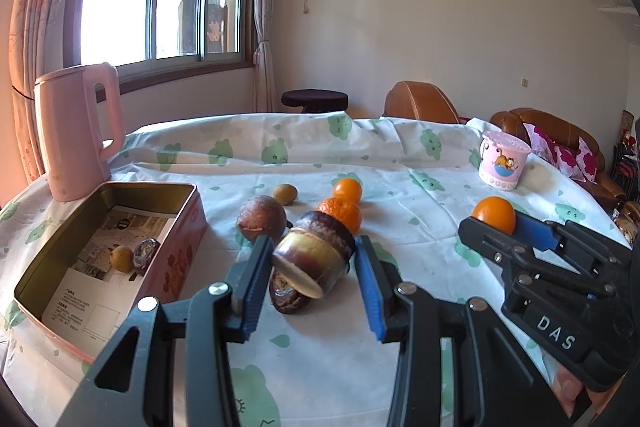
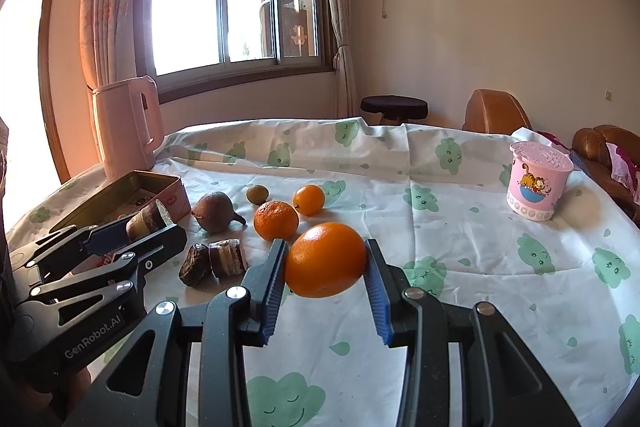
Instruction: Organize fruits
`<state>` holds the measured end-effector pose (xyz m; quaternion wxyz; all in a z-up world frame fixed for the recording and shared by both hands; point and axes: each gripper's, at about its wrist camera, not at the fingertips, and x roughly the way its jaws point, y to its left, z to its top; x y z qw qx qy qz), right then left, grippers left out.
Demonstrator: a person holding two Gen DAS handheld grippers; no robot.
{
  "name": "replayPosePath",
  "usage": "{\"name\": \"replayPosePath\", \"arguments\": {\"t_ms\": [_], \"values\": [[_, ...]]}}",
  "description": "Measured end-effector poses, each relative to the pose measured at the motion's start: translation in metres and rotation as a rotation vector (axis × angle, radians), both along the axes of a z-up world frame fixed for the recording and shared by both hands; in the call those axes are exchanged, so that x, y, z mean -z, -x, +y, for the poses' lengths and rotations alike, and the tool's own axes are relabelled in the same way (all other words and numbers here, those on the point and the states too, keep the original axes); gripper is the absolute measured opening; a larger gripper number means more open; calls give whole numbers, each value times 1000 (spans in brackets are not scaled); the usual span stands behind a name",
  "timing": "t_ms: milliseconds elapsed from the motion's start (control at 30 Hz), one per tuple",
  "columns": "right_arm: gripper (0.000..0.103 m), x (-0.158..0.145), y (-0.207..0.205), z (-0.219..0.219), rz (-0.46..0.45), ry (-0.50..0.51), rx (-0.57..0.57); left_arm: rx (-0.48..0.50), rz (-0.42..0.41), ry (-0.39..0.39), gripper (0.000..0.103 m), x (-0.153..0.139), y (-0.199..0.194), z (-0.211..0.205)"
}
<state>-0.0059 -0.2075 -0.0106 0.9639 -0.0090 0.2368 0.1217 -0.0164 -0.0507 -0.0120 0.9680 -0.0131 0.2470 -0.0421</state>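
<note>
My left gripper (image 1: 312,263) is shut on a purple-brown sugarcane piece (image 1: 314,257) and holds it above the cloth, right of the open tin box (image 1: 176,227). The box holds a small brown fruit (image 1: 122,259) and a dark piece (image 1: 145,253). My right gripper (image 2: 326,263) is shut on a large orange (image 2: 325,259), lifted above the table. On the cloth lie two smaller oranges (image 2: 276,220) (image 2: 308,199), a brown round fruit (image 2: 214,212), a small greenish fruit (image 2: 257,194), a dark lump (image 2: 194,264) and a cane piece (image 2: 228,257).
A pink kettle (image 1: 76,131) stands behind the box at the far left. A pink cartoon cup (image 2: 536,179) stands at the far right of the table. The tablecloth (image 2: 460,267) has green cloud prints. A stool and brown sofa are beyond the table.
</note>
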Motion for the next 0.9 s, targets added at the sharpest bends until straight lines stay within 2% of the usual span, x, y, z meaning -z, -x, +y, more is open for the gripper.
{"name": "replayPosePath", "arguments": {"t_ms": [267, 467, 900], "values": [[40, -2, 5, 8, -21, 40, -13, -21, -55, -40, 43, -6, 10, 5], [40, -2, 2, 26, 5, 42, -65, -68, -50, -19, 43, -14, 8, 33], [40, -28, -15, 100, -13, 50, -216, -204, 2, -22, 43, -15, -4, 107]]}}
